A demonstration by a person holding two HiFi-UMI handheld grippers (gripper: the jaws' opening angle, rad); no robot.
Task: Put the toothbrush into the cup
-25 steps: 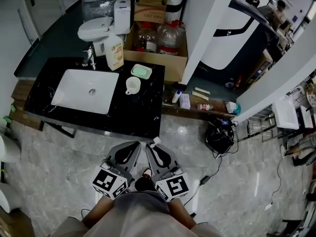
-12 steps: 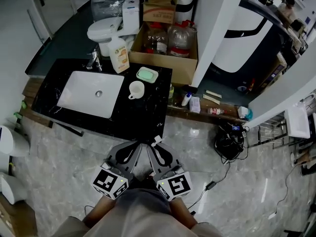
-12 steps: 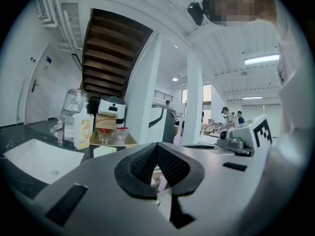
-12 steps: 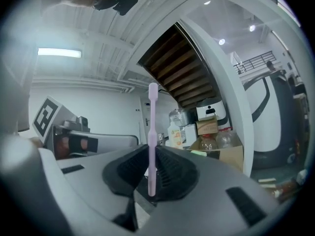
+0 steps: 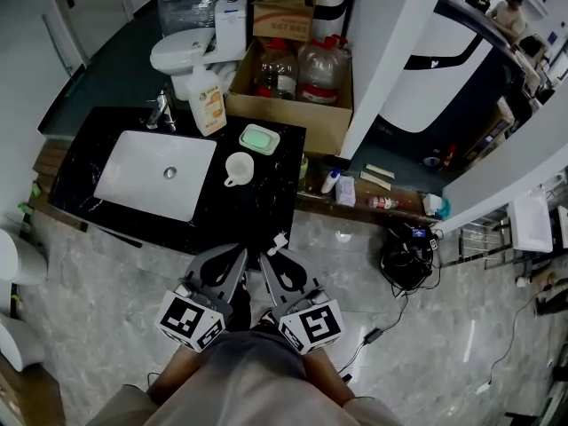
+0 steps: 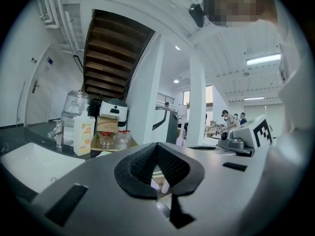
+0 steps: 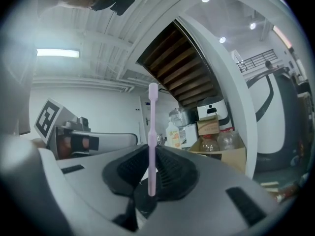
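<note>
A pale pink toothbrush point(image 7: 152, 136) stands upright between the jaws of my right gripper point(image 7: 151, 173), which is shut on it; its white tip point(image 5: 279, 240) pokes out above that gripper point(image 5: 277, 263) in the head view. My left gripper point(image 5: 236, 260) is beside it, jaws closed with nothing between them point(image 6: 157, 167). Both grippers hang low over the floor, short of the black counter point(image 5: 213, 211). A white cup point(image 5: 239, 169) with a handle stands on that counter, right of the sink point(image 5: 155, 173).
A green soap dish point(image 5: 260, 138), a soap bottle point(image 5: 205, 98) and a tap point(image 5: 160, 110) are on the counter. Behind are a toilet point(image 5: 182, 53) and a cardboard box point(image 5: 293, 87) of bottles. A low shelf point(image 5: 364, 198) with small items and cables point(image 5: 404, 256) lie to the right.
The view has shifted slightly; the counter sits a little further left and lower. Both grippers stay side by side, and the right one still holds the toothbrush.
</note>
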